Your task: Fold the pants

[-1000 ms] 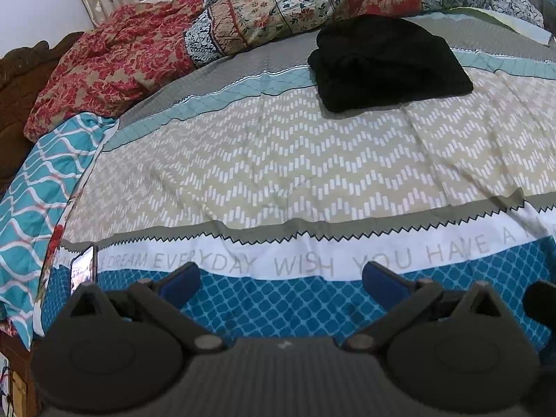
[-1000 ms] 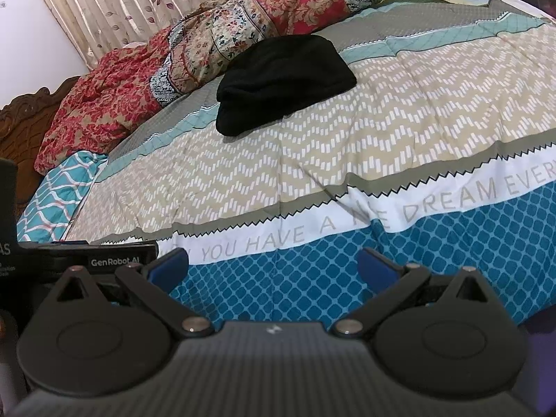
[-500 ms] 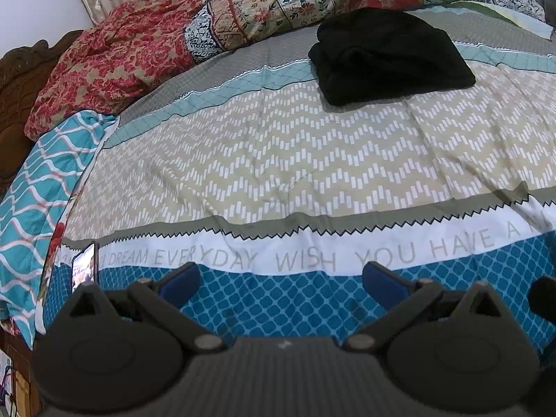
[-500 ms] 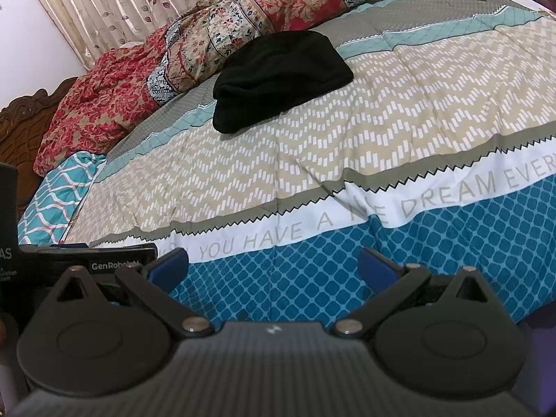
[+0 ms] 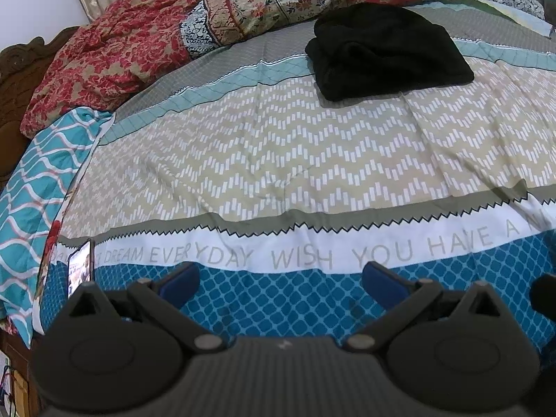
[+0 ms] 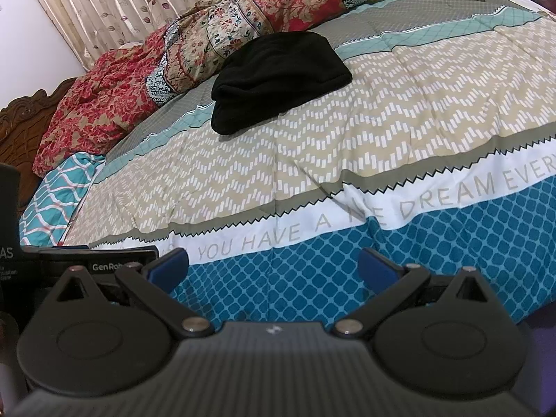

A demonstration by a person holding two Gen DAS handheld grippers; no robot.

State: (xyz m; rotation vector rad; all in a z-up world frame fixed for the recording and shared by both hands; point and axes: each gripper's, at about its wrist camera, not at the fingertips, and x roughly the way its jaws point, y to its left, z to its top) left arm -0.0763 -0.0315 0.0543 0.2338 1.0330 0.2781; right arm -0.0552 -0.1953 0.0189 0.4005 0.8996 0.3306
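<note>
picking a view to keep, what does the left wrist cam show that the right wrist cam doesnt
Only the left wrist view shows the lit phone at the bedspread's near left edge. Only the right wrist view shows the black GenRobot-labelled device at its left edge, and far more of the leaf-print curtain. Both show the folded black pants lying on the bedspread, the floral quilt behind them, and an open gripper, left gripper and right gripper, with blue fingers apart, holding nothing.

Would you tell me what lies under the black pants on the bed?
The pants rest on the bedspread's grey, teal and beige bands. The patch beneath them is covered.
</note>
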